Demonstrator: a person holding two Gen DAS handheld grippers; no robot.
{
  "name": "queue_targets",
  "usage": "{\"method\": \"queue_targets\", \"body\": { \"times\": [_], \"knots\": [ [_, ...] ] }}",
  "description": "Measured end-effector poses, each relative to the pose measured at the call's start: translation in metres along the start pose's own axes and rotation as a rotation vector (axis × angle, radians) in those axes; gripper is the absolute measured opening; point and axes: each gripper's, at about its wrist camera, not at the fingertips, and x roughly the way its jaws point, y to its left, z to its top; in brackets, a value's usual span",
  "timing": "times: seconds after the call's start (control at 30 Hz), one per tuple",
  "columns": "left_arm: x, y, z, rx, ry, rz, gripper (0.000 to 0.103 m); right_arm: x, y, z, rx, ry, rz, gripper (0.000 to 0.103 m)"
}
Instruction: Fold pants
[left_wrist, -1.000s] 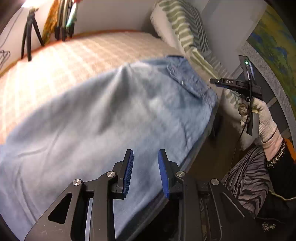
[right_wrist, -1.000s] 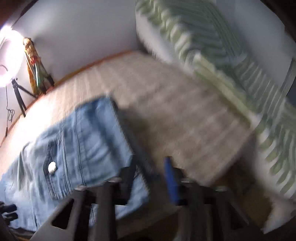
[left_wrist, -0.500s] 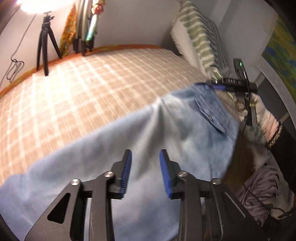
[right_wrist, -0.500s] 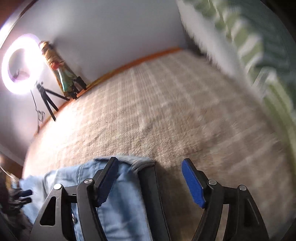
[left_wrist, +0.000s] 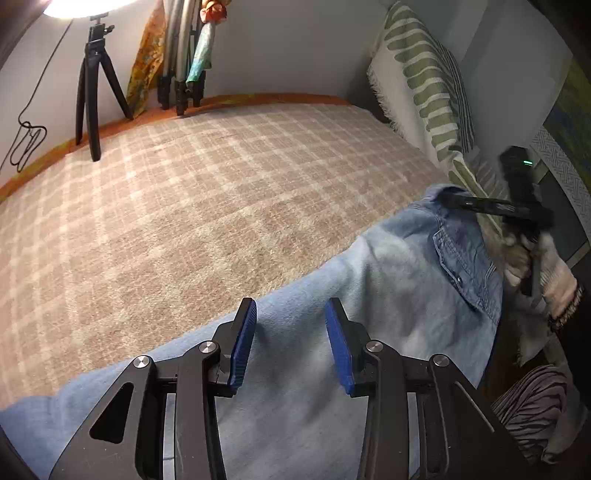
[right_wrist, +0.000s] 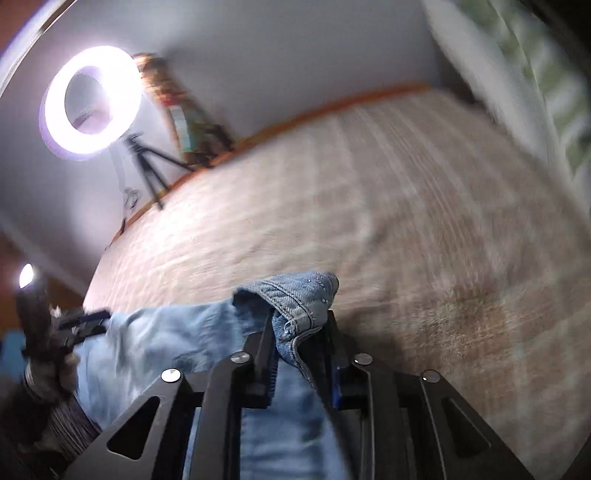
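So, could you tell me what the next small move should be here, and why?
Probably close the left hand-held gripper on the jeans beneath it. The right hand-held gripper already pinches the waistband, while the left one is open over loose denim on the plaid blanket.

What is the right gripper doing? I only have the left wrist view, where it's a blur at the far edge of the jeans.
Observer: The right gripper is shut on the jeans, pinching a stitched waistband corner that bunches up above its fingers.
Operator: And the glow at the top of my view?
Observer: A lit ring light on a tripod, standing at the far edge of the bed.
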Motion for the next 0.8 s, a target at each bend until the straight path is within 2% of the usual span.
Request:
{"method": "queue_targets", "body": {
  "times": [0.17,0.27,0.33,0.37,0.5,0.7,0.8],
  "knots": [
    [-0.013,0.007,0.008,-0.02,-0.032,-0.038,0.037,-0.077,0.048,-0.023,-0.196,-0.168,-0.025,0.018],
    [-0.016,0.009,0.016,-0.022,-0.035,-0.065,0.044,-0.107,0.062,-0.051,-0.286,-0.226,-0.015,0.018],
    [-0.014,0.004,0.018,0.002,-0.024,-0.081,0.045,-0.115,0.064,-0.071,-0.307,-0.211,-0.025,0.018],
    [-0.011,0.0,0.019,0.021,-0.013,-0.086,0.049,-0.113,0.063,-0.074,-0.303,-0.197,-0.038,0.018],
    [0.007,-0.013,0.019,0.096,0.045,-0.102,0.051,-0.11,0.054,-0.09,-0.287,-0.148,-0.05,0.016],
    [0.038,-0.004,0.025,0.074,0.137,-0.104,0.054,-0.108,0.055,-0.097,-0.329,-0.119,-0.059,0.015],
    [0.055,-0.008,0.024,0.106,0.186,-0.094,0.054,-0.105,0.054,-0.102,-0.334,-0.101,-0.062,0.015]
  ]
}}
